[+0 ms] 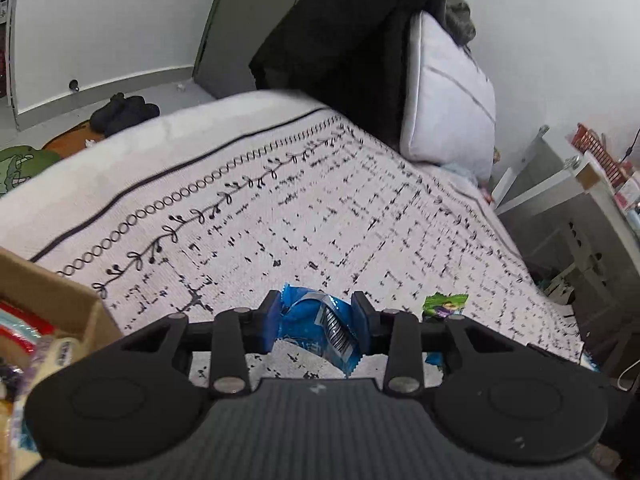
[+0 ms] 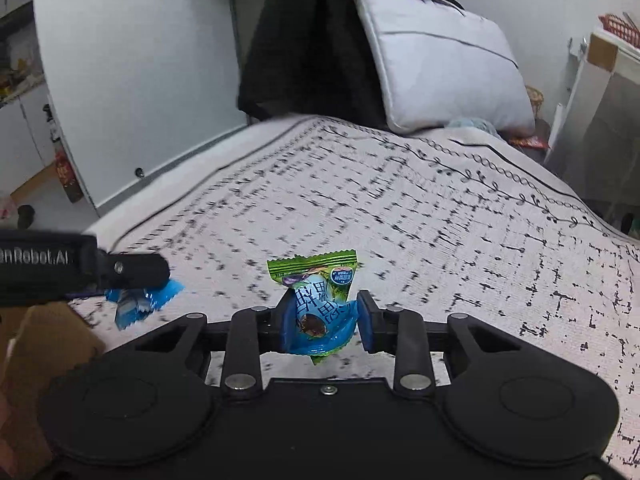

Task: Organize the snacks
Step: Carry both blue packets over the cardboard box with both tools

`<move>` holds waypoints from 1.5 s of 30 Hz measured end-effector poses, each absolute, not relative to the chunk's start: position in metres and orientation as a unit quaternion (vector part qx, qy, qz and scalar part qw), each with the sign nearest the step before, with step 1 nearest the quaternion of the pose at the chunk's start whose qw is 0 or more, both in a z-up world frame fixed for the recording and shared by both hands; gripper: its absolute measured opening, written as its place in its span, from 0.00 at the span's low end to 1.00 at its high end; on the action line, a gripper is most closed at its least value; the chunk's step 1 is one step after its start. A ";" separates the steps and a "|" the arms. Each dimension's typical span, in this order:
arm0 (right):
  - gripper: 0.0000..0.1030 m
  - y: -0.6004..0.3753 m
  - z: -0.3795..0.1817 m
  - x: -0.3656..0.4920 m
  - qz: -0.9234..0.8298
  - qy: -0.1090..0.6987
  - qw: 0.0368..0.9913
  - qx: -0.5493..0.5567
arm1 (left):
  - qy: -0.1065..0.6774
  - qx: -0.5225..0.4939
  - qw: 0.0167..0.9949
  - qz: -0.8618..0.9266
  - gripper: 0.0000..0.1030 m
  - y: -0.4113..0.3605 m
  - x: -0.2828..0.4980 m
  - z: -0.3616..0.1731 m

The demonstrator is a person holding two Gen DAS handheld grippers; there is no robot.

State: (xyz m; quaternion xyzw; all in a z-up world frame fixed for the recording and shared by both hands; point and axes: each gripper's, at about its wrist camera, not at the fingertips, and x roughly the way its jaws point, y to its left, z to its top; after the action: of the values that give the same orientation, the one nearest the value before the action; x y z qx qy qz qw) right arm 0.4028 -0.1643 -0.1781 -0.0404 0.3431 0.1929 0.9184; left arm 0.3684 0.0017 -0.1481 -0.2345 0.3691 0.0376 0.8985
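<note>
Your left gripper (image 1: 316,326) is clamped on a crinkled blue foil snack packet with a silver barcode panel (image 1: 320,324): both blue-padded fingers (image 1: 267,324) press into its sides, the jaws stand narrow, and the packet's lower corner hangs free below them, clear of the white knitted bedspread with black dashes and a vine border (image 1: 280,208). In the right wrist view the same packet (image 2: 136,300) shows beneath the left gripper's black body (image 2: 80,268), its serrated end sticking out above the bedspread (image 2: 440,220).

Your right gripper (image 2: 324,320) holds a small green and light-blue snack packet with a serrated green top seal (image 2: 316,292). The packet stands upright between the blue pads, squeezed at its lower half so the wrapper bulges and folds, and its bottom tip pokes out under the jaws. From the left wrist camera this green packet (image 1: 446,304) appears just right of the left gripper.

At the left edge of the left view, an open brown cardboard box (image 1: 60,300) sits on the bed, touching the bedspread, with colourful wrapped snacks (image 1: 24,340) inside it. At the far end of the bed, a white pillow with thin grey stripes (image 2: 440,60) leans against dark clothing (image 2: 304,40).
</note>
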 end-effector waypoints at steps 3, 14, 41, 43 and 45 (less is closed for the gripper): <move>0.29 -0.158 -0.168 0.390 0.205 0.333 0.919 -0.045 | 0.361 -0.243 0.899 0.043 0.36 0.007 0.357 -0.133; 0.29 -0.145 -0.126 0.342 0.223 0.300 0.927 -0.018 | 0.341 -0.245 0.905 0.065 0.36 0.029 0.303 -0.082; 0.29 -0.082 -0.074 0.225 0.280 0.313 0.907 0.022 | 0.333 -0.310 0.885 0.101 0.36 0.142 0.197 -0.014; 0.29 -0.072 -0.072 0.221 0.283 0.319 0.904 0.013 | 0.335 -0.316 0.882 0.101 0.36 0.150 0.194 -0.014; 0.29 -0.064 -0.070 0.219 0.287 0.323 0.902 0.006 | 0.339 -0.321 0.879 0.099 0.36 0.156 0.191 -0.016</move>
State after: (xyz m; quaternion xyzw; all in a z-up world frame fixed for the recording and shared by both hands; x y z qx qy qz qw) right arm 0.2186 -0.0637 -0.0700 0.0062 0.3233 0.2873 0.9016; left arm 0.1908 0.1564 -0.0161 -0.3210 0.3393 0.0986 0.8787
